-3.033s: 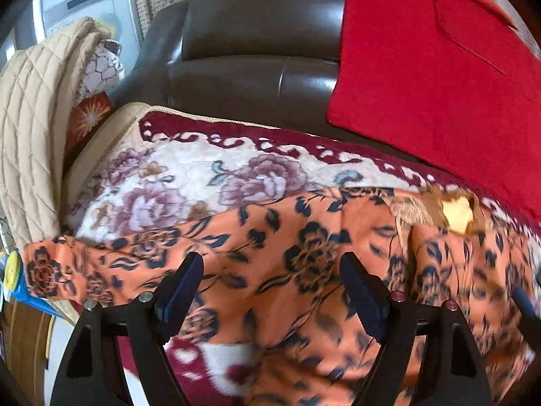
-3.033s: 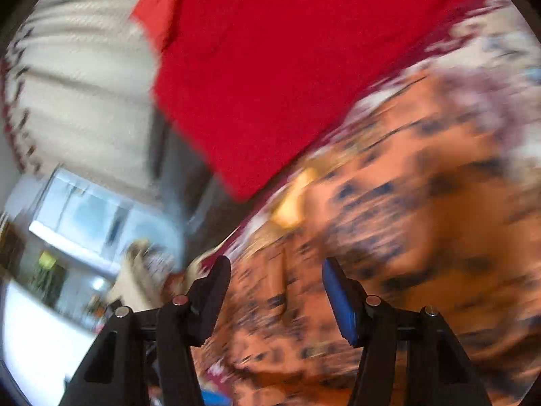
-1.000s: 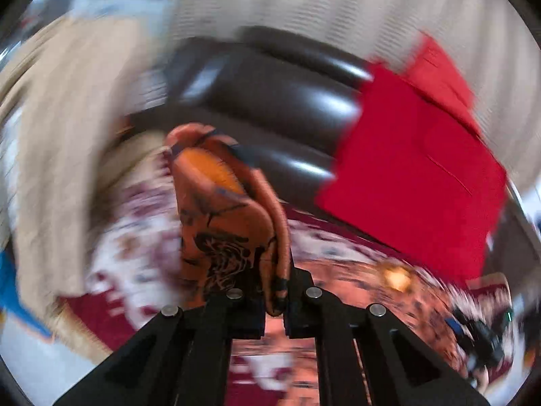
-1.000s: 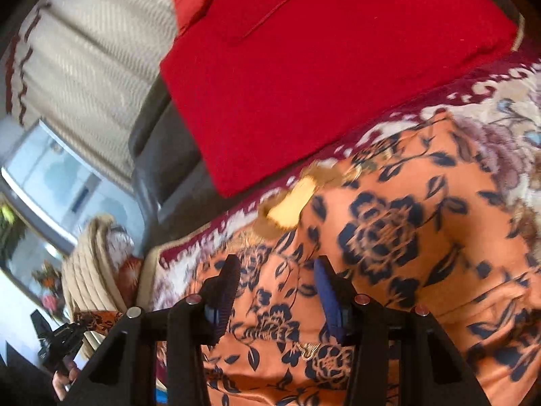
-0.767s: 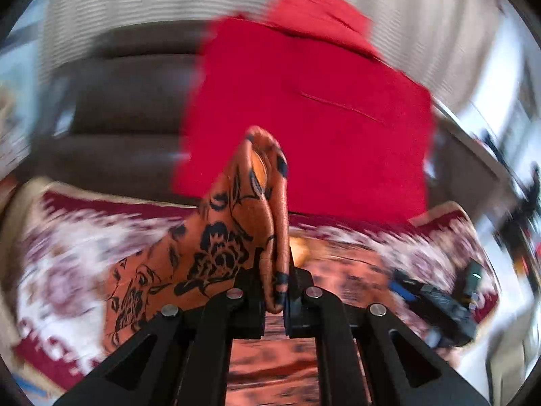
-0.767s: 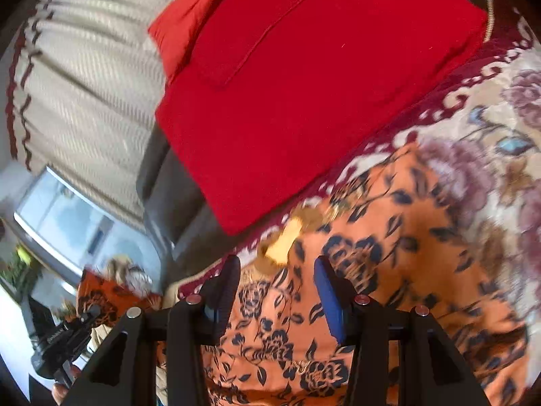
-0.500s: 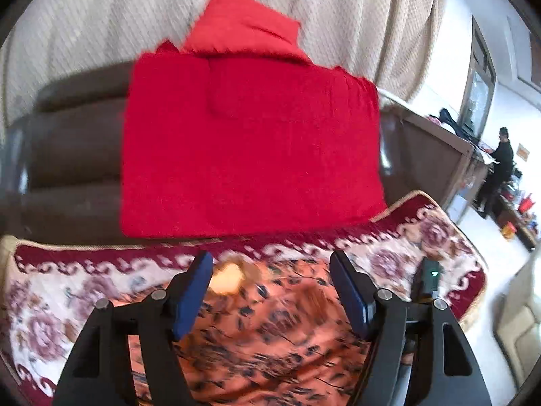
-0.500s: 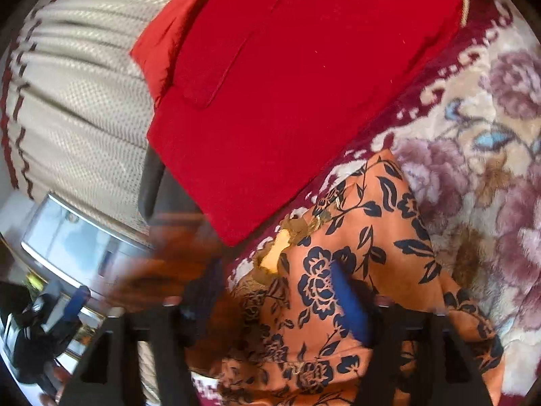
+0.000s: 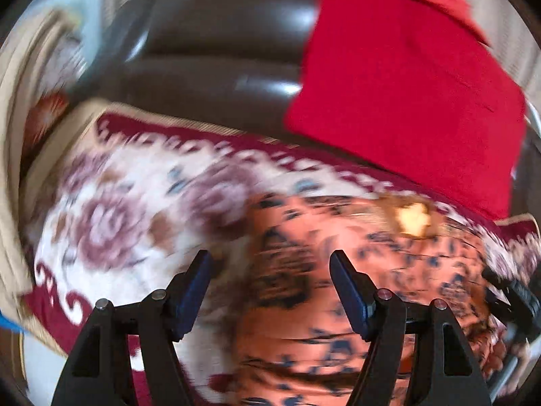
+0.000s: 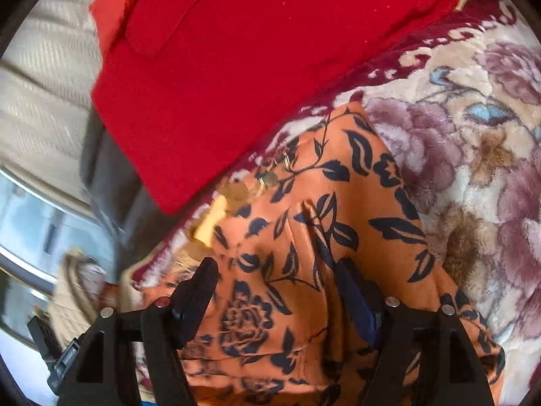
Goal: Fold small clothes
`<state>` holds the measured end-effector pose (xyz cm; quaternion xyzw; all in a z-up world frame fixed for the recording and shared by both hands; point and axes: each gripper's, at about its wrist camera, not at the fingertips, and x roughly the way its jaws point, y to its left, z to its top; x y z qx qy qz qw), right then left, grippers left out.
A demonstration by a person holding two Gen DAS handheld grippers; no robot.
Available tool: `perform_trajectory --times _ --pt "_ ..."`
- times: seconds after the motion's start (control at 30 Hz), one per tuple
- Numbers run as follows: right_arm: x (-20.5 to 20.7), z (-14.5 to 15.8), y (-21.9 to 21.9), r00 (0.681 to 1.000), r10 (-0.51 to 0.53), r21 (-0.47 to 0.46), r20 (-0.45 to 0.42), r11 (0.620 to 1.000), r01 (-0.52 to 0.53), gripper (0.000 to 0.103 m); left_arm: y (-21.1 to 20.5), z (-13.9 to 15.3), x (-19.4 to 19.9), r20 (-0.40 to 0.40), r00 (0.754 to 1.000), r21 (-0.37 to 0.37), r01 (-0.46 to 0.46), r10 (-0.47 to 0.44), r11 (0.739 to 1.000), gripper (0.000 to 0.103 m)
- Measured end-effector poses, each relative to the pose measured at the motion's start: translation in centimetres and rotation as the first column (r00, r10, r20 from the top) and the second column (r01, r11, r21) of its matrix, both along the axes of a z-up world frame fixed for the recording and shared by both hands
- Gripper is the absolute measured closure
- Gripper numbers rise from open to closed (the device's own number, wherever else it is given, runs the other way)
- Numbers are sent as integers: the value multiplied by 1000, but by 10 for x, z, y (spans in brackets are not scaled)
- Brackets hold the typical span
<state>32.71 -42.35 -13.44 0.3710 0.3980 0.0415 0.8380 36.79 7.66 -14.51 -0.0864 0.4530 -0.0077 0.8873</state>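
Observation:
An orange garment with dark blue flowers (image 9: 389, 247) lies folded over on the floral blanket, its yellow neck label (image 9: 410, 215) at the far edge. My left gripper (image 9: 268, 260) hovers open over the garment's left fold edge, with nothing pinched; this view is blurred. In the right wrist view the garment (image 10: 338, 186) fills the middle, label (image 10: 209, 223) to the left. My right gripper (image 10: 275, 265) is low over a raised crease of the cloth. Its jaws are closing, the cloth lies between them, and the pads do not press it.
A red cushion (image 9: 405, 84) (image 10: 253, 50) leans on the dark leather sofa back (image 9: 219, 34) behind the garment. The floral blanket (image 9: 118, 209) (image 10: 473, 118) covers the seat. A beige quilted cover (image 9: 13, 135) hangs at the left. Each view shows the other gripper at its edge.
My left gripper carried a bunched fold of the orange cloth across, let it go, opened and swung back left and down. The right gripper's jaws widened and moved closer to the cloth.

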Motion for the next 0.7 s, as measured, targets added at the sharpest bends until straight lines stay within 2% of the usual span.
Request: perform_trajectory --times 0.03,0.07,0.13,0.17,0.3,0.37,0.43,0.47,0.53,0.63,0.7 --pt "1 2 5 1000 16 -38 3 999 -16 57 9 -8 1 -14 1000 -5 -25 25 1000 31" --pt "5 3 17 998 67 -88 -11 994 -68 87 14 -15 2 -25 999 -5 -39 39 999 31" --pt "8 1 33 993 111 -150 -40 982 -116 89 15 -20 5 -36 998 1 -49 49 999 31" --pt "6 4 41 994 107 -222 -29 969 -111 91 15 -22 4 -36 998 4 -44 44 999 31" --pt "-9 32 40 993 67 -323 100 946 -31 93 -5 -29 6 -29 1000 55 -2 4 998 31" --pt "-16 36 28 993 9 -331 122 943 32 94 -20 -35 8 -32 999 120 20 -16 993 31" --pt "-14 33 18 994 -58 -361 92 928 88 93 -38 -55 14 -68 997 247 52 -37 968 31" --pt "-10 24 8 995 -90 -355 45 930 100 93 -43 -65 16 -93 995 296 68 -42 953 31" --pt "-3 4 -7 995 -85 -255 -50 964 70 91 -51 -77 15 -110 993 364 85 -48 927 31" --pt "-10 11 -26 994 -109 -168 -18 980 104 88 -47 -66 11 -92 995 348 74 -45 935 31" --pt "-25 28 -43 984 -162 -138 71 976 171 87 -41 -53 8 -56 998 286 50 -35 957 31"
